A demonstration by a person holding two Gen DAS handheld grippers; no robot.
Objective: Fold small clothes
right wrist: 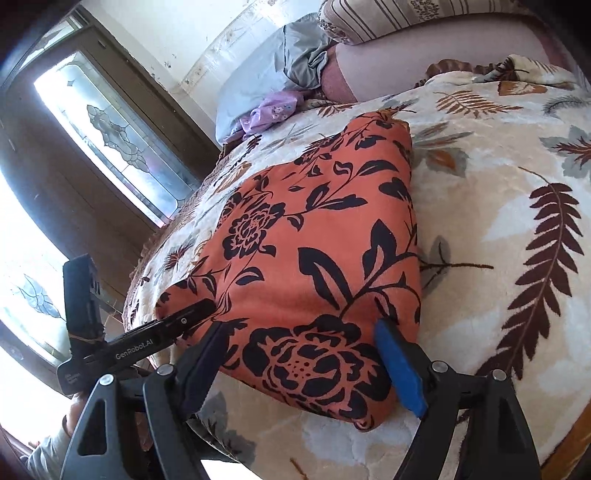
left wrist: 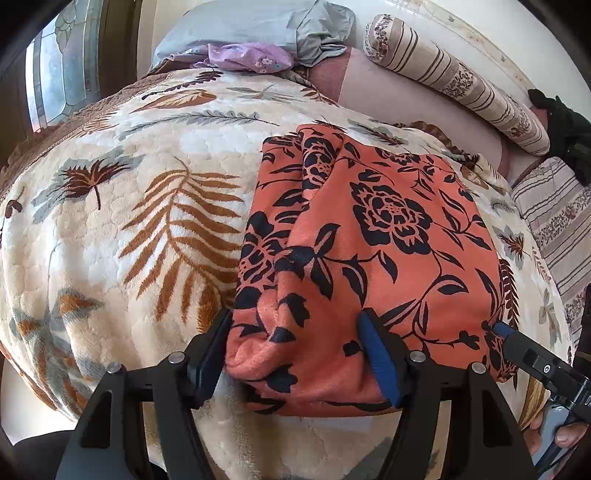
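Observation:
An orange garment with a black flower print [left wrist: 369, 240] [right wrist: 317, 251] lies folded into a thick rectangle on a cream leaf-patterned blanket [left wrist: 129, 221] [right wrist: 498, 229]. My left gripper [left wrist: 295, 315] stands open astride the garment's near left corner. Its black finger is beside the left edge and its blue pad [left wrist: 376, 354] rests on top of the cloth. My right gripper [right wrist: 301, 325] is open too, straddling the near right corner. One finger of the right gripper [left wrist: 517, 343] touches the garment's right edge in the left wrist view. A finger of the left gripper [right wrist: 192, 312] shows in the right wrist view.
At the head of the bed lie a grey pillow [left wrist: 258, 26], a crumpled purple cloth [left wrist: 243, 55] and a striped bolster [left wrist: 443, 74]. A striped sheet [left wrist: 554, 221] lies to the right. A stained-glass window [right wrist: 110, 129] stands beyond the bed's far side. The blanket's near edge drops off just below both grippers.

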